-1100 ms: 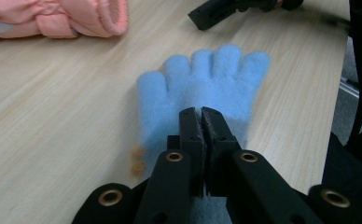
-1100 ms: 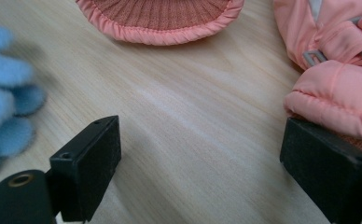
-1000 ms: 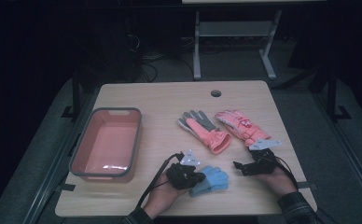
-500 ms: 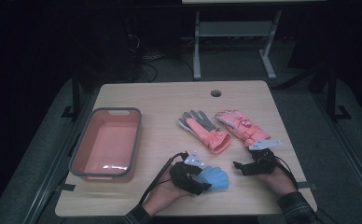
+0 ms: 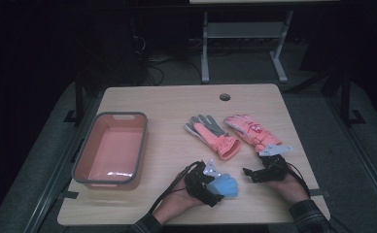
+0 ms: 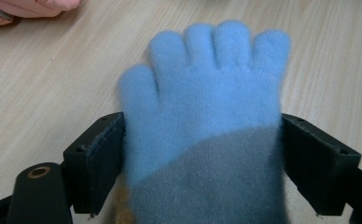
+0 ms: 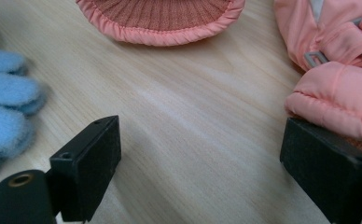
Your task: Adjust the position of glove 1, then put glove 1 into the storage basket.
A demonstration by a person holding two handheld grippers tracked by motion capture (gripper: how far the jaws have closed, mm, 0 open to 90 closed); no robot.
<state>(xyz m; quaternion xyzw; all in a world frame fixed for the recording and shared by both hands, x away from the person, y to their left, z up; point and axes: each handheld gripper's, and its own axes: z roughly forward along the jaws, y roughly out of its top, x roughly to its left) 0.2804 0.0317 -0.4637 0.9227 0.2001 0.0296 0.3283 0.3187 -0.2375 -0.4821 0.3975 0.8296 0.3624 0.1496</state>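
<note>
A fuzzy blue glove (image 5: 228, 184) with a grey cuff lies flat near the table's front edge, its fingers (image 6: 207, 102) pointing away from me. My left gripper (image 5: 219, 188) is open; its jaws stand wide on either side of the glove's palm (image 6: 202, 135), just touching the fleece. To the right, my right gripper (image 5: 252, 174) is open over bare wood (image 7: 200, 140), with the blue glove's fingertips (image 7: 6, 107) at its left. A pink glove with grey fingers (image 5: 211, 133) and a second pink glove (image 5: 252, 131) lie farther back; the second one's cuff (image 7: 337, 102) rests against my right jaw.
A salmon tray with a grey rim (image 5: 110, 179) sits at the table's left and holds nothing. A round cable hole (image 5: 225, 96) is at the far edge. The ribbed cuff of the pink-and-grey glove (image 7: 165, 18) lies straight ahead of the right gripper.
My left gripper has slid slightly to the right along the blue glove, which has shifted a little with it. The right gripper and the pink gloves have stayed put.
</note>
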